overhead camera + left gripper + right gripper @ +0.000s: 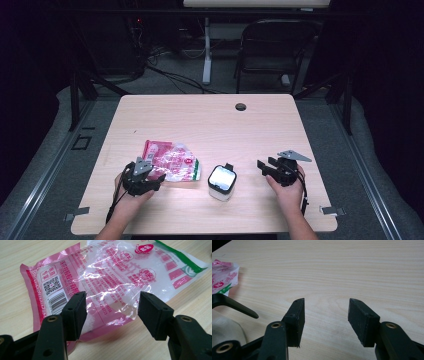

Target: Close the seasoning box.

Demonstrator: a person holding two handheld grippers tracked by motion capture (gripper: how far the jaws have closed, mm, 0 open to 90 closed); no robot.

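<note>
Left gripper view: your left gripper [112, 306] stands open, jaws straddling the near edge of the crinkled pink-and-clear plastic pouch [112, 275], which lies flat on the pale wooden table [175, 315], white granules inside. Step judged: approach to grasp. Next, ease forward and close on that edge. Your right gripper [325, 312] waits open over bare wood, beside the small white lidded container [222, 182].

Left gripper [112, 307] w/ jaws spread wide, low over a pink-and-clear plastic bag [117, 277] lying flat on the wood table [22, 252]. Left jaw overlaps bag's near edge by the barcode & QR code; right jaw sits just off its near corner, over bare wood. Bag has white granular contents, green strip at far end.
</note>
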